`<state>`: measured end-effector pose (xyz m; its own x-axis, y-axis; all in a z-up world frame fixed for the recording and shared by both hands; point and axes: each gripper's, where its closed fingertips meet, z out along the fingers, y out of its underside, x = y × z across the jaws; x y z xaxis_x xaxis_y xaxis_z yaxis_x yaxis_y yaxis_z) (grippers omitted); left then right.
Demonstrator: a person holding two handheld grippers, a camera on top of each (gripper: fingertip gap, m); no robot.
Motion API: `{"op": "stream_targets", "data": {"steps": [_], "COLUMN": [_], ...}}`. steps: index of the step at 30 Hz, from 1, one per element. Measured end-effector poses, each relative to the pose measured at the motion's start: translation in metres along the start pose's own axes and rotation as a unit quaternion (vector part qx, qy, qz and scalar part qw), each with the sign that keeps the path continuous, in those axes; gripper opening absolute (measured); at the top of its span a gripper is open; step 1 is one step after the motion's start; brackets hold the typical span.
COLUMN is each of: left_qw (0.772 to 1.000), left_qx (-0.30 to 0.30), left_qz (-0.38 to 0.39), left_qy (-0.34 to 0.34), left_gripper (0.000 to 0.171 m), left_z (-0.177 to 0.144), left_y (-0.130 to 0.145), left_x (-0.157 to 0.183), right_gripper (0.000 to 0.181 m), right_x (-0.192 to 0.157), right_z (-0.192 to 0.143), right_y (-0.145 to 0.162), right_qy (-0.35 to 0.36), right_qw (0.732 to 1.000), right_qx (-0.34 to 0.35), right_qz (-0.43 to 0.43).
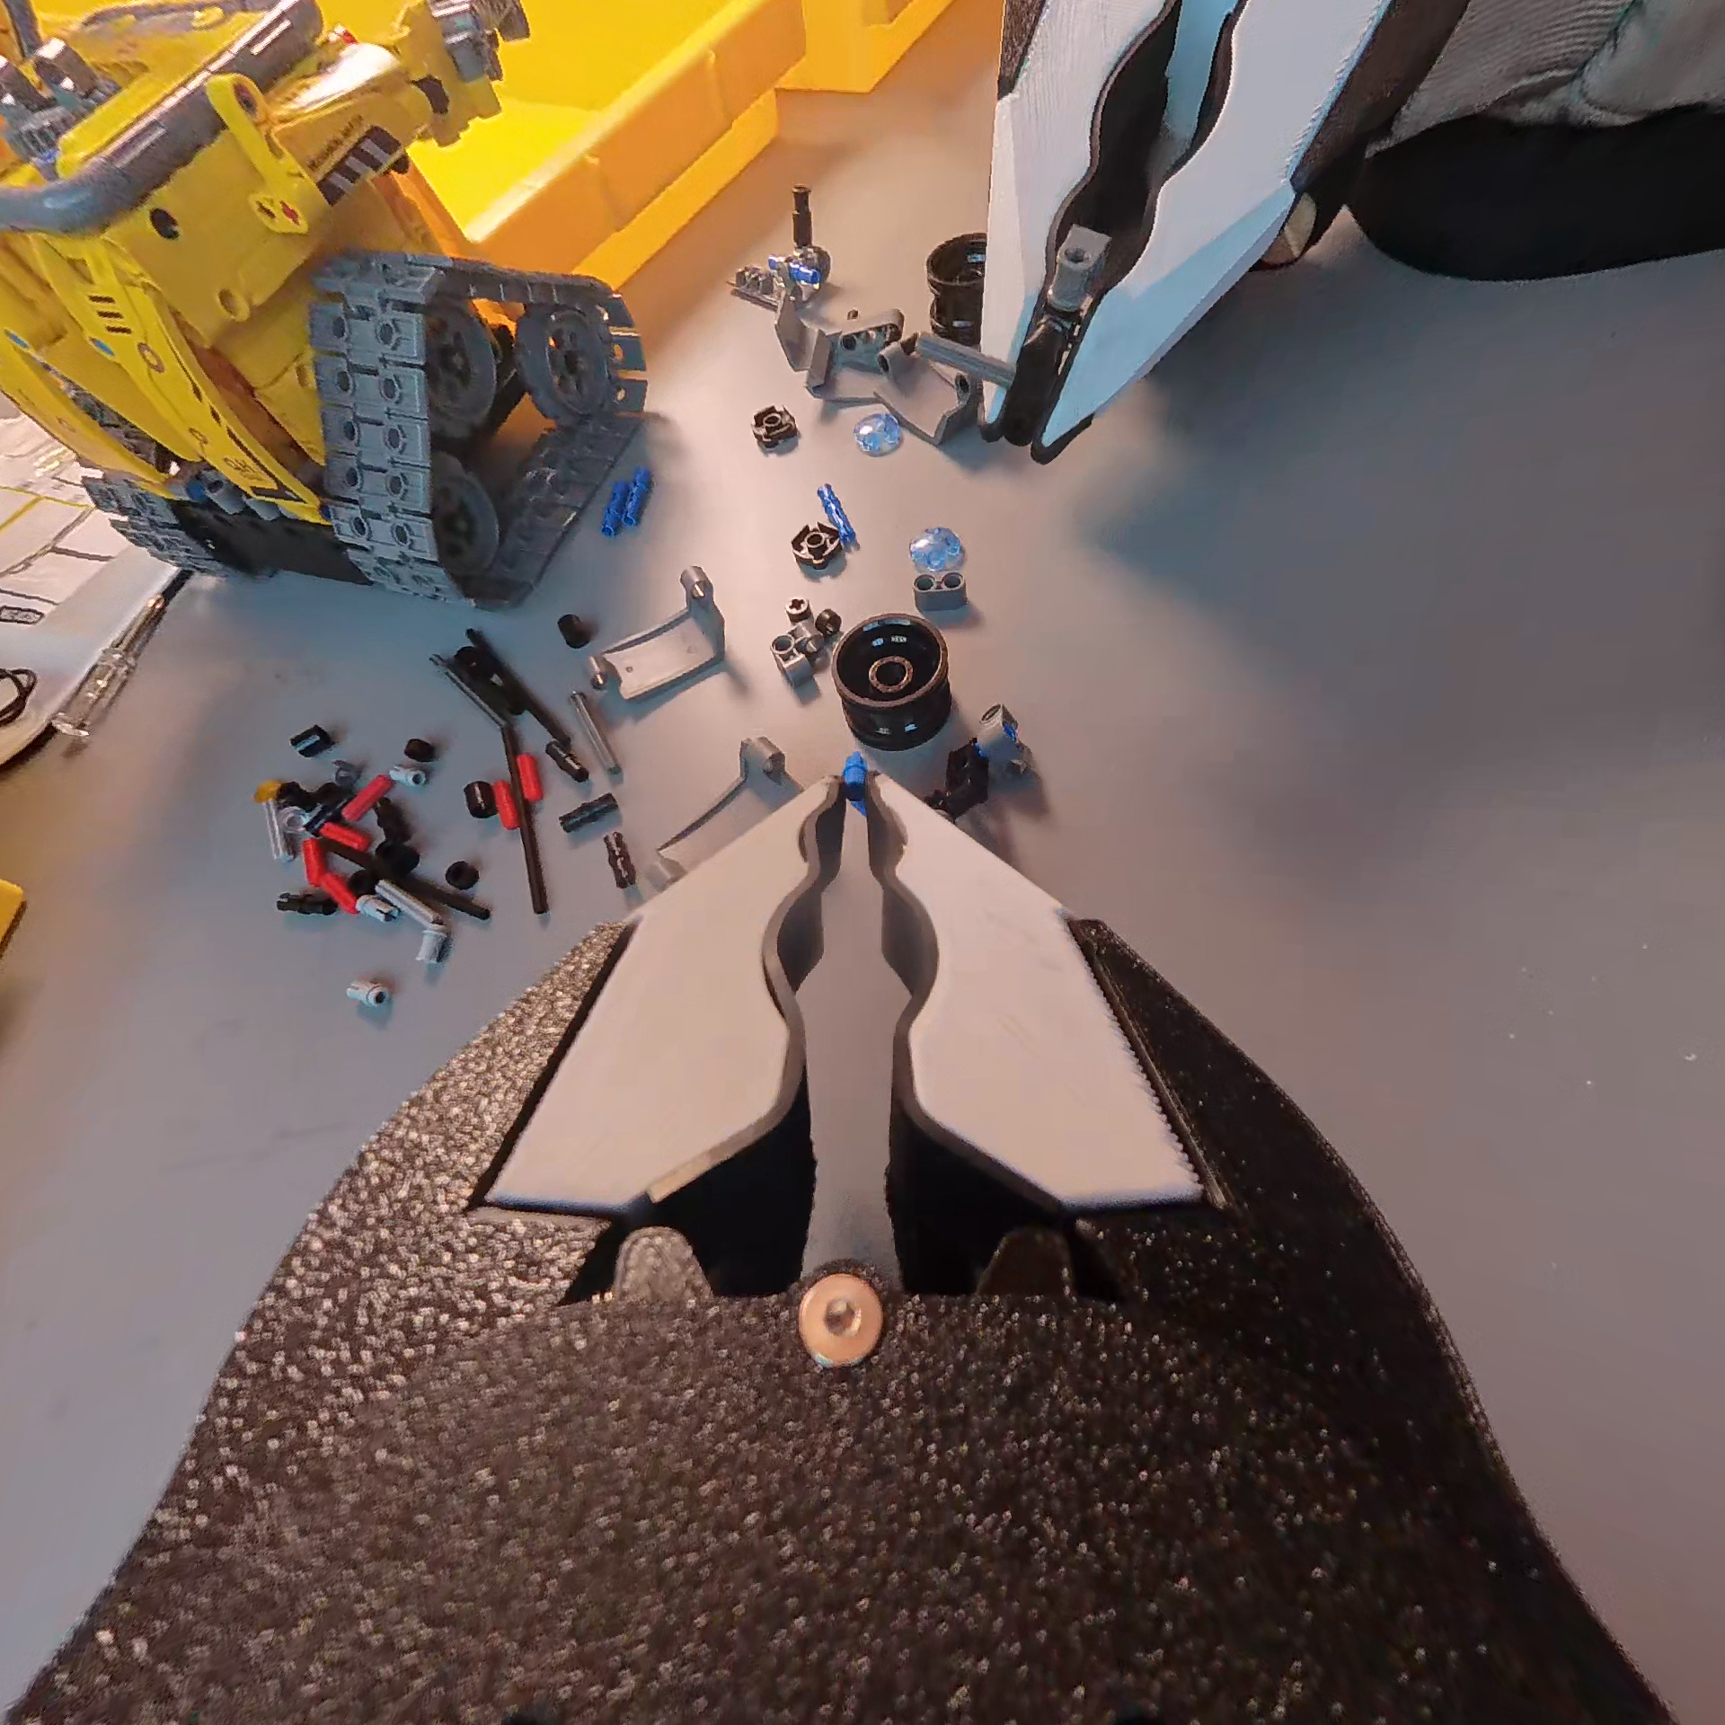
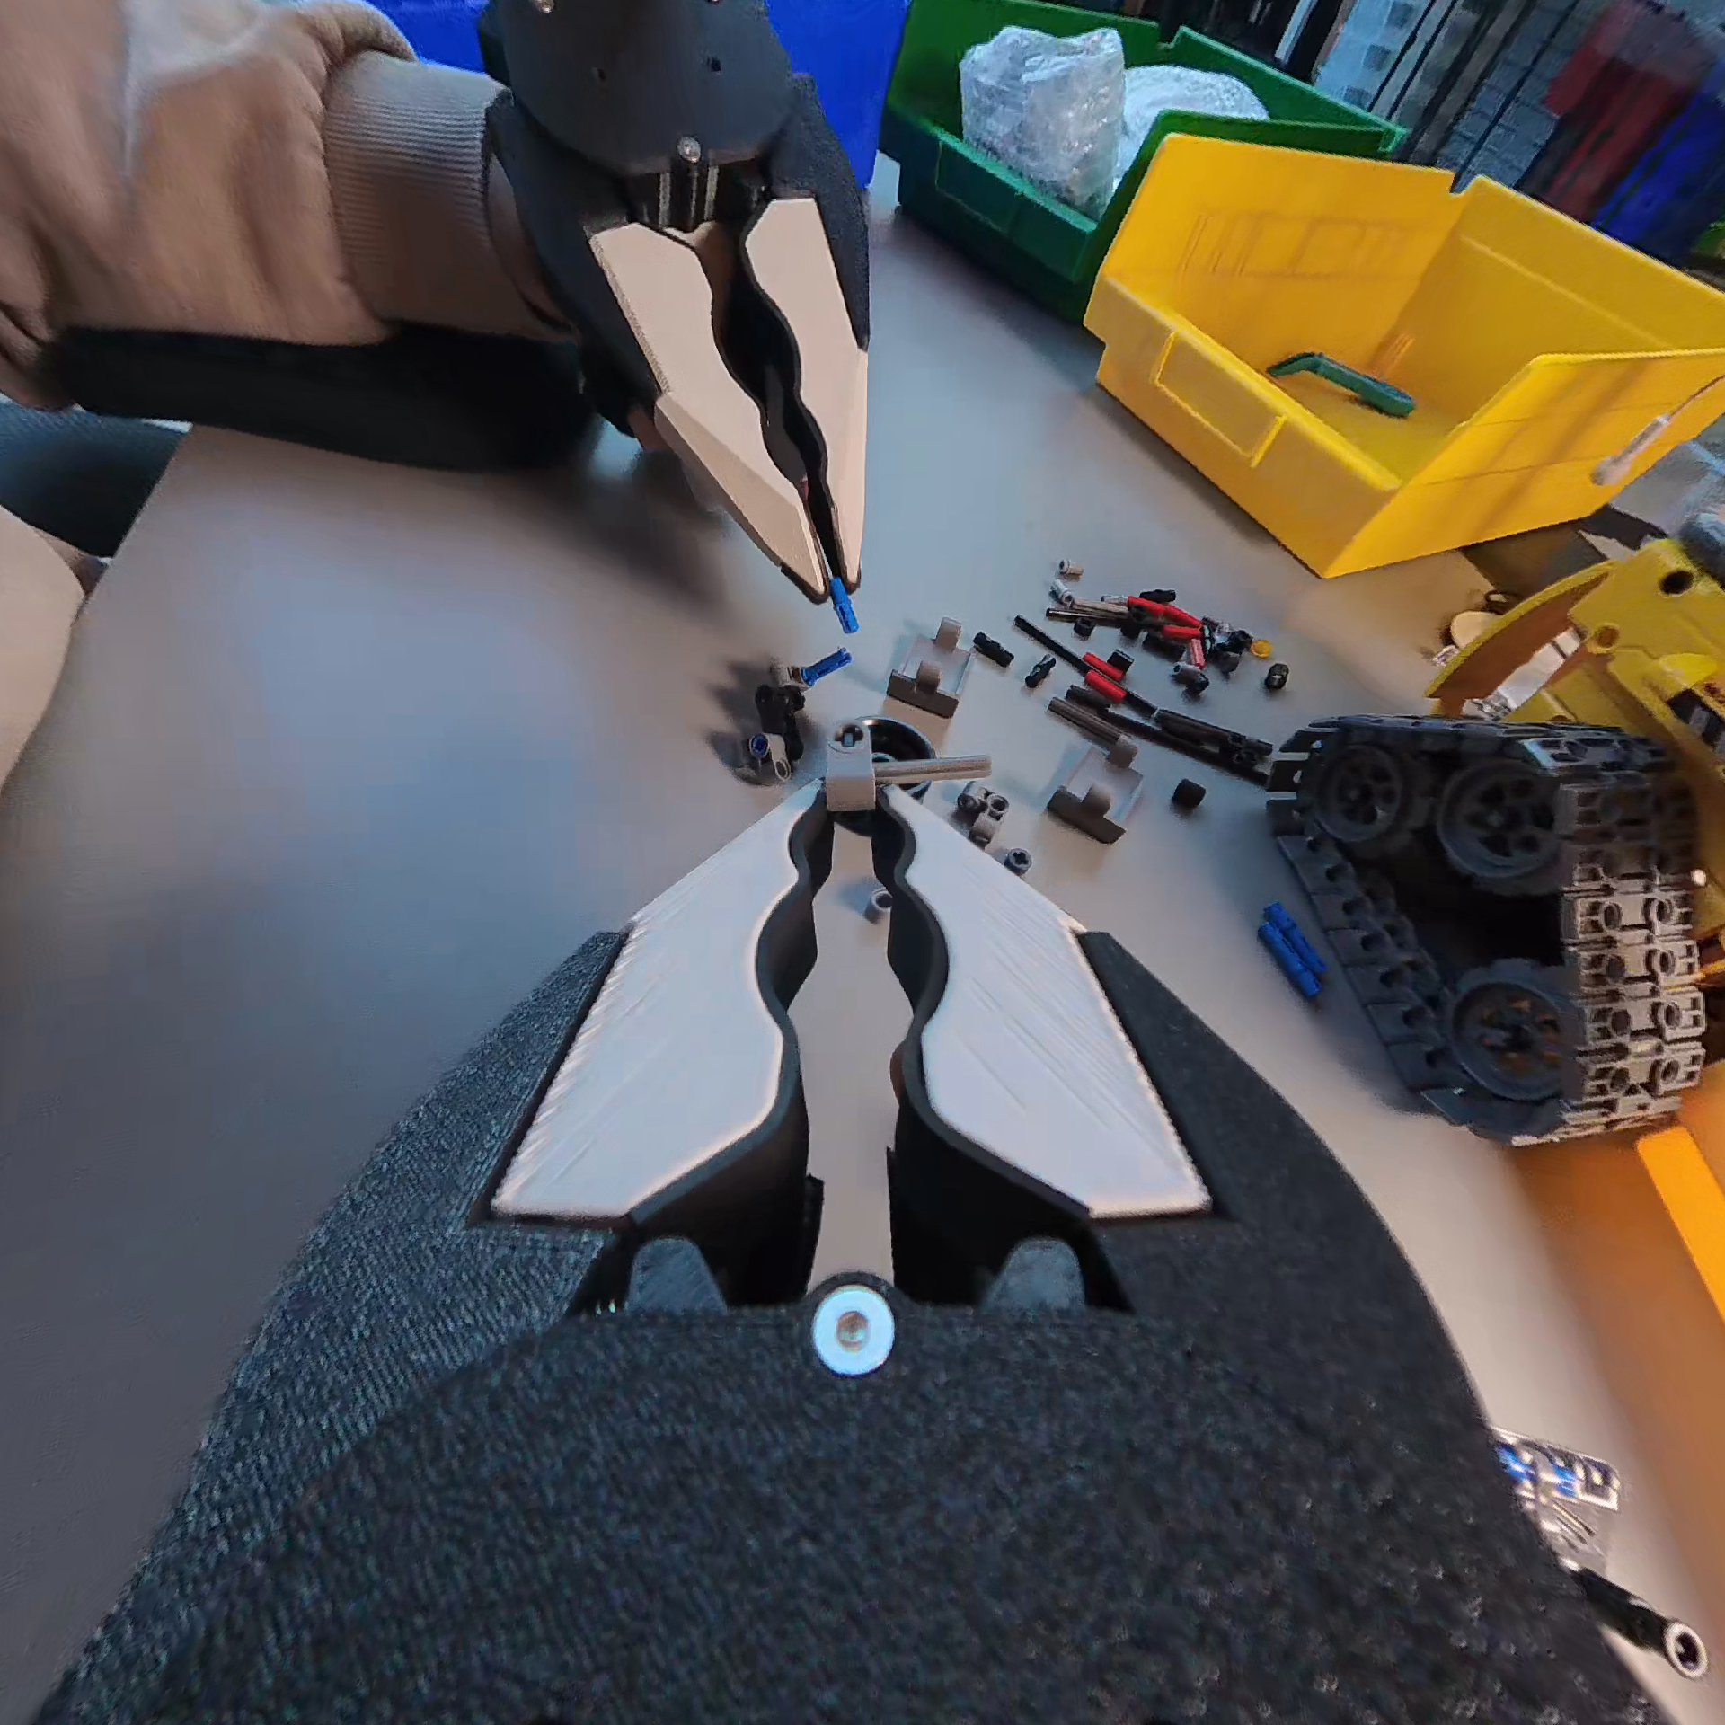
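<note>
My left gripper (image 1: 854, 795) is shut on a small blue pin (image 1: 853, 773) and holds it just above the grey table. In the right wrist view the left gripper (image 2: 831, 583) points down with the blue pin (image 2: 843, 602) sticking out of its tips. My right gripper (image 2: 851, 795) is shut on a grey connector (image 2: 849, 770) with a grey axle (image 2: 938, 769) through it. It also shows in the left wrist view (image 1: 1027, 439), gripping the connector (image 1: 1073, 271). A black wheel (image 1: 891, 677) lies between the two grippers, partly hidden behind the connector in the right wrist view (image 2: 896, 737).
A yellow tracked model (image 1: 233, 327) (image 2: 1493, 896) stands beside the loose parts. Red and black pins (image 1: 373, 840) (image 2: 1148, 635), grey curved panels (image 1: 667, 644) and blue pins (image 2: 1291, 947) lie scattered. Yellow bins (image 2: 1353, 373) and a green bin (image 2: 1008, 187) stand behind. A booklet (image 1: 47, 541) lies at the left. The left gripper's tips are roughly 9 cm from the right gripper's. It is some 5 cm from my left tips to the black wheel (image 1: 891, 677).
</note>
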<state>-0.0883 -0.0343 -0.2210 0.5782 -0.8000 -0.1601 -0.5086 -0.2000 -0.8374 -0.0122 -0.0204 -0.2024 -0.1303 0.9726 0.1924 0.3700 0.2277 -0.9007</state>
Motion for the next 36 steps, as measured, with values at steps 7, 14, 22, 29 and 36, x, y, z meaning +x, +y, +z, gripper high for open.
{"op": "stream_targets", "data": {"steps": [7,14,22,29,36], "left_qw": [1.0,1.0,1.0,0.994,0.977], "left_qx": [0.022,0.0,0.018,0.086,0.159], "left_qz": [-0.002,-0.01,-0.012,-0.028,-0.05], "left_qy": [0.009,-0.004,0.02,0.059,0.133], "left_gripper": [0.004,0.004,0.004,0.004,0.004], "left_z": [-0.002,0.0,0.002,-0.003,-0.008], "left_y": [-0.009,0.001,-0.006,-0.031,-0.061], "left_x": [0.004,-0.002,0.008,0.023,0.048], "right_gripper": [0.006,0.006,0.012,0.018,0.023], "right_x": [-0.011,-0.019,-0.021,-0.012,-0.023], "right_z": [0.007,0.013,0.014,0.004,0.0], "right_y": [0.017,0.033,0.039,0.03,-0.038], "right_qy": [-0.012,-0.013,-0.005,-0.001,0.018], "right_qw": [0.998,0.992,0.987,0.99,0.993], "right_qx": [-0.056,-0.108,-0.131,-0.114,0.046], "right_qz": [-0.028,-0.061,-0.092,-0.08,-0.104]}}
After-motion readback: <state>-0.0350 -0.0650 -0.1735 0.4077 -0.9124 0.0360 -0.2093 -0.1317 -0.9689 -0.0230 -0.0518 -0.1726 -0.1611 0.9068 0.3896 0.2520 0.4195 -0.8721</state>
